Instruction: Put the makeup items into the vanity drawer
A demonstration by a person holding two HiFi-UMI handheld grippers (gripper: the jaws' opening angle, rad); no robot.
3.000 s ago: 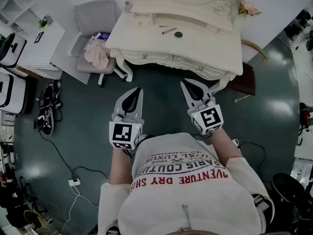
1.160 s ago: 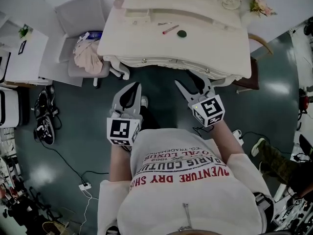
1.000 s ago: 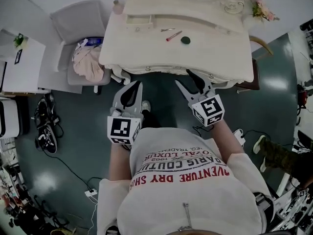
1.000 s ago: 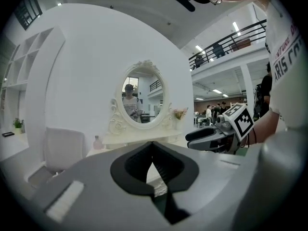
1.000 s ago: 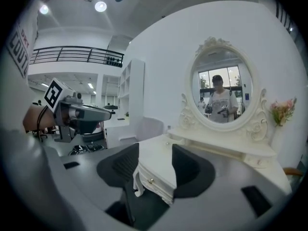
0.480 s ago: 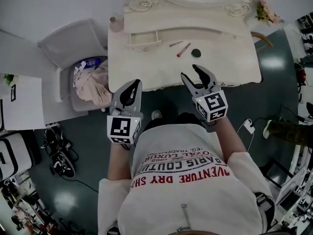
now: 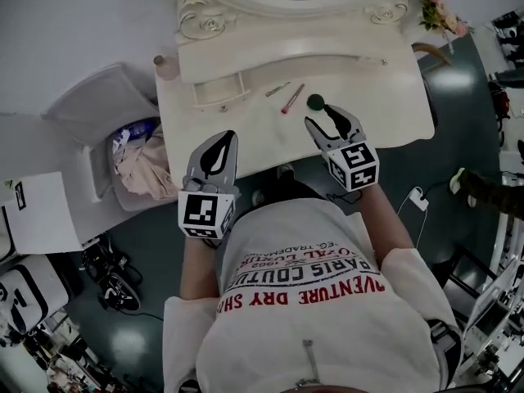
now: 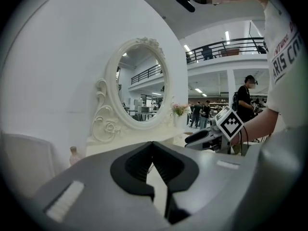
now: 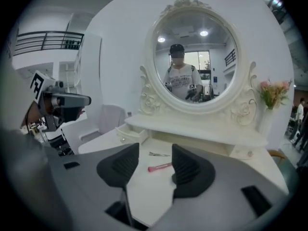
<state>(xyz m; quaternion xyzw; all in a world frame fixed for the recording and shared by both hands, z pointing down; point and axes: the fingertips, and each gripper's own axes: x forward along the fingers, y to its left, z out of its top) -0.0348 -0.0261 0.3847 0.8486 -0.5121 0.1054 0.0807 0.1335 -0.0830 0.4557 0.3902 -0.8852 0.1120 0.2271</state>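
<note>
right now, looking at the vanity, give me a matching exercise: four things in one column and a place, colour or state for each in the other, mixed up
Things
1. slim stick
2. round disc
3. small drawer
4. flowers

Descriptions
a. pulled out
b. far right, at the back of the vanity
c. dark green
d. lying flat between the hair clip and the round disc

Pairs: 1-d, 2-c, 3-a, 4-b
</note>
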